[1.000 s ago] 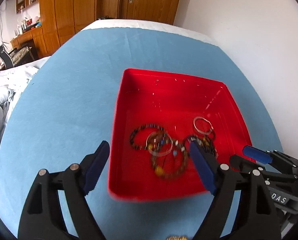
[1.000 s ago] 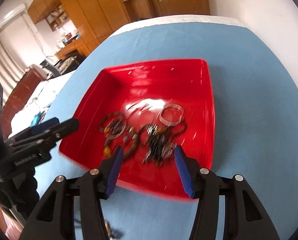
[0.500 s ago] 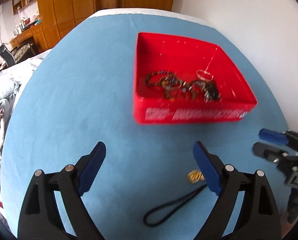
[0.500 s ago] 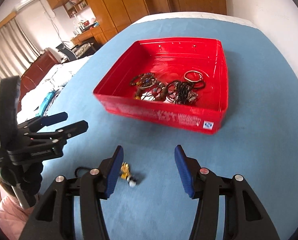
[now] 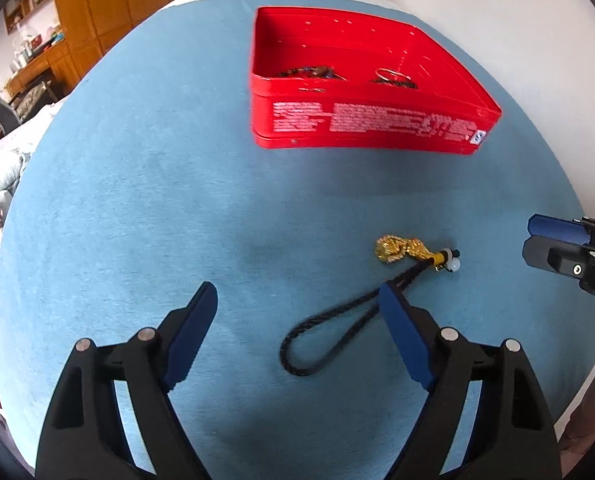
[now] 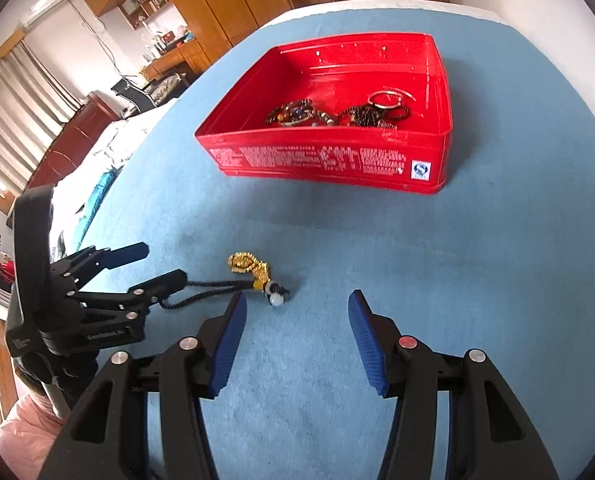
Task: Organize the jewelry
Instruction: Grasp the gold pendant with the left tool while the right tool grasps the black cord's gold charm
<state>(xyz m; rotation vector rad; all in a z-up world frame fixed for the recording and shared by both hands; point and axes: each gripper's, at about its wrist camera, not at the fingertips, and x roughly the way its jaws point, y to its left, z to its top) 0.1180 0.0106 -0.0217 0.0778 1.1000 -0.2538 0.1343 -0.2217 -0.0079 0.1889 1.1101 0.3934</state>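
Note:
A red tray (image 5: 361, 124) (image 6: 329, 160) stands at the far side of the blue cloth and holds several beaded bracelets (image 6: 297, 114) and a metal ring (image 6: 385, 100). A gold charm on a black cord loop (image 5: 395, 250) (image 6: 249, 266) lies on the cloth in front of the tray. My left gripper (image 5: 297, 308) is open and empty, low over the cloth, its right finger over the cord. My right gripper (image 6: 297, 312) is open and empty, just right of the charm's white bead (image 6: 276, 299). The left gripper also shows in the right wrist view (image 6: 153, 264).
The blue cloth (image 5: 137, 200) covers a rounded table with its edges close on the left and near sides. A white wall (image 5: 497, 8) stands to the right. Wooden cupboards (image 6: 217, 8) and a bed with clutter (image 6: 109, 152) lie beyond.
Both grippers have pulled back from over the red tray and dropped low toward the cloth. The gold charm and black cord have come into view close to both grippers.

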